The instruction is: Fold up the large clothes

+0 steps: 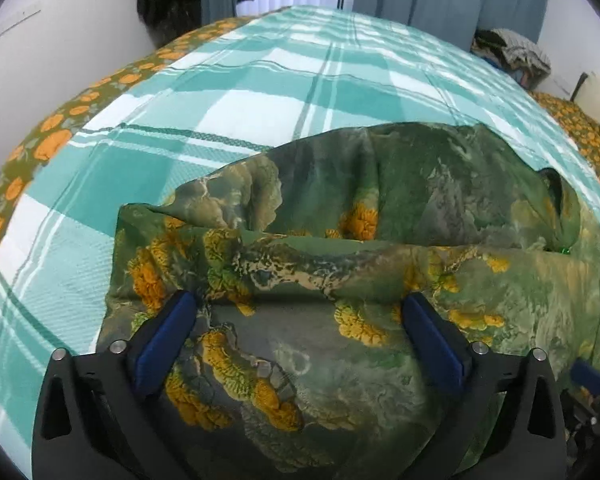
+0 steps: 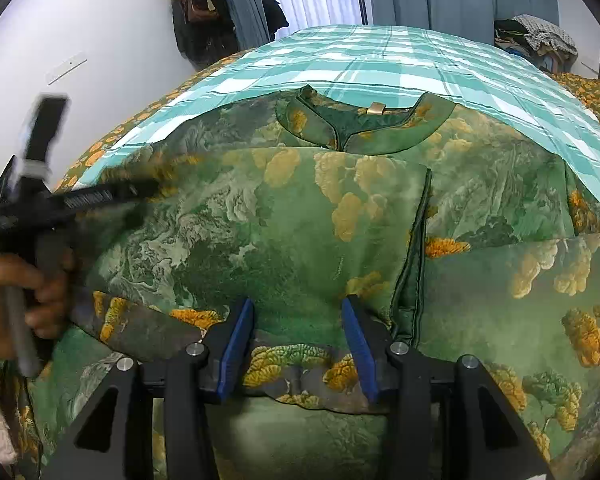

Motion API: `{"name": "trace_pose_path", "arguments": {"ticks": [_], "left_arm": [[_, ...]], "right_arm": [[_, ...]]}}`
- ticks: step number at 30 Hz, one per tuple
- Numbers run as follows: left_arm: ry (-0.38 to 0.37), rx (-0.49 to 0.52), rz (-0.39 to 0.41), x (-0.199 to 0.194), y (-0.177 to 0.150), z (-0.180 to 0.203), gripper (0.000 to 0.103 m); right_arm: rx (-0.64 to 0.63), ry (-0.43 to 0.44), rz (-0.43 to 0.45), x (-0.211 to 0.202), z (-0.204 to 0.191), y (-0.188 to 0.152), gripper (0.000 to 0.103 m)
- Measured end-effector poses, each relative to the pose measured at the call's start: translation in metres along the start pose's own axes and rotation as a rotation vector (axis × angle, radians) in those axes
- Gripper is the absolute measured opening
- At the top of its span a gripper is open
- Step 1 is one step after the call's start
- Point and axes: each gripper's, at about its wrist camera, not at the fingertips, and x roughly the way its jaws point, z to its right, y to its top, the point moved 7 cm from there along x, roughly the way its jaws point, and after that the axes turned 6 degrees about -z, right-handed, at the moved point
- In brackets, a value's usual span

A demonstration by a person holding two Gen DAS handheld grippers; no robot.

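My left gripper (image 1: pixel 296 312) gaping over the dress (image 1: pixel 340 240); collar (image 2: pixel 364 120) only in right view, right gripper (image 2: pixel 298 320) half-spread, grip unclear.

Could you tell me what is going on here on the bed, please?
A person with a gripper in each hand is folding a green garment with orange flower print, spread on a bed with a teal checked sheet. Its collar lies at the far side, and a panel is already folded over the middle. The left gripper hangs wide open over bunched fabric, gripping nothing. The right gripper stands partly open above the near edge; its pads do not seem to pinch the cloth.
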Motion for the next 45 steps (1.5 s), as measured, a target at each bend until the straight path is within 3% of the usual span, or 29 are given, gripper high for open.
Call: {"name": "trace_pose_path", "arguments": {"ticks": [6, 10, 13, 15, 18, 21, 24, 27, 29, 32, 37, 41, 45], "left_arm": [[-0.033, -0.006, 0.027, 0.001, -0.005, -0.001, 0.102], [-0.016, 0.002, 0.033, -0.004, -0.004, 0.001, 0.102], [0.009, 0.02, 0.031, -0.03, -0.006, 0.003, 0.102], [-0.053, 0.024, 0.046, -0.061, -0.013, 0.004, 0.102], [-0.131, 0.07, 0.057, -0.119, -0.041, 0.008, 0.102], [-0.144, 0.135, 0.054, -0.159, -0.078, 0.01, 0.102], [-0.144, 0.161, -0.017, -0.18, -0.13, 0.009, 0.102], [-0.167, 0.164, -0.09, -0.178, -0.179, 0.008, 0.102], [-0.144, 0.181, -0.127, -0.167, -0.2, 0.008, 0.102], [-0.092, 0.226, -0.111, -0.155, -0.215, 0.01, 0.103], [-0.1, 0.221, -0.082, -0.148, -0.216, 0.012, 0.103], [-0.085, 0.233, -0.023, -0.147, -0.22, 0.014, 0.103], [-0.087, 0.229, -0.025, -0.148, -0.22, 0.01, 0.103]], "right_arm": [[0.005, 0.008, 0.015, 0.0, 0.001, -0.001, 0.047], [-0.002, -0.004, 0.018, 0.0, 0.0, -0.001, 0.047], [-0.013, -0.036, 0.039, -0.012, -0.004, 0.001, 0.048], [-0.019, -0.063, 0.048, -0.033, -0.01, 0.001, 0.049], [-0.024, -0.025, 0.069, -0.077, -0.021, -0.014, 0.061], [-0.05, -0.037, 0.081, -0.12, -0.025, -0.047, 0.062], [-0.038, -0.086, 0.056, -0.153, -0.02, -0.097, 0.063], [0.014, -0.166, 0.019, -0.173, -0.008, -0.151, 0.063], [0.037, -0.213, -0.011, -0.173, 0.0, -0.178, 0.068], [0.051, -0.237, -0.047, -0.156, 0.01, -0.205, 0.071], [0.027, -0.236, 0.001, -0.142, 0.011, -0.206, 0.078], [0.038, -0.221, 0.047, -0.14, 0.012, -0.209, 0.08], [0.031, -0.231, 0.057, -0.141, 0.009, -0.211, 0.08]]}}
